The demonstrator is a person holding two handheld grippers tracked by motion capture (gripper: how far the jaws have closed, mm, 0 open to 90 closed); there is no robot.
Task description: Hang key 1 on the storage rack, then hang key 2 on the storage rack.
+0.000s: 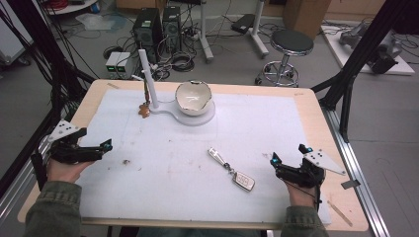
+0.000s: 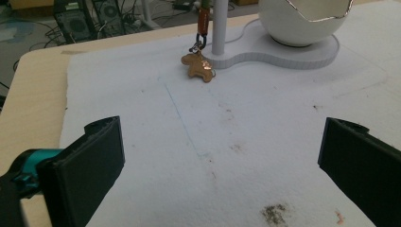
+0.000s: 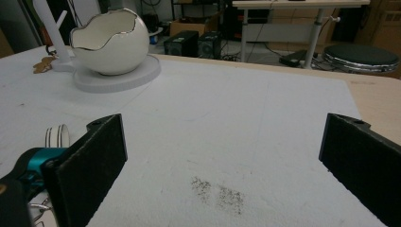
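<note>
Car key with strap [image 1: 232, 169]: lying flat on the white mat [image 1: 257, 128] at the near right of the counter [image 1: 328, 123], nearest the right gripper [image 1: 288, 159], likely awaiting pickup. Right gripper: resting just beside it, jaws spread, holding nothing. Left gripper [image 1: 94, 148]: sitting well apart at the near left, jaws spread, empty. Stand [image 1: 170, 111]: standing at the far side, carrying an egg-shaped bowl [image 1: 192, 98] and a post [image 1: 148, 79], presumably for hanging keys; a brown charm [image 2: 198, 66] is already dangling there.

grey floor w/ tangled cables [image 1: 183, 61], top centre | black PC towers [image 1: 157, 27] upper left | round black stool [image 1: 291, 43] upper right | white desk legs [image 1: 257, 29] top centre
</note>
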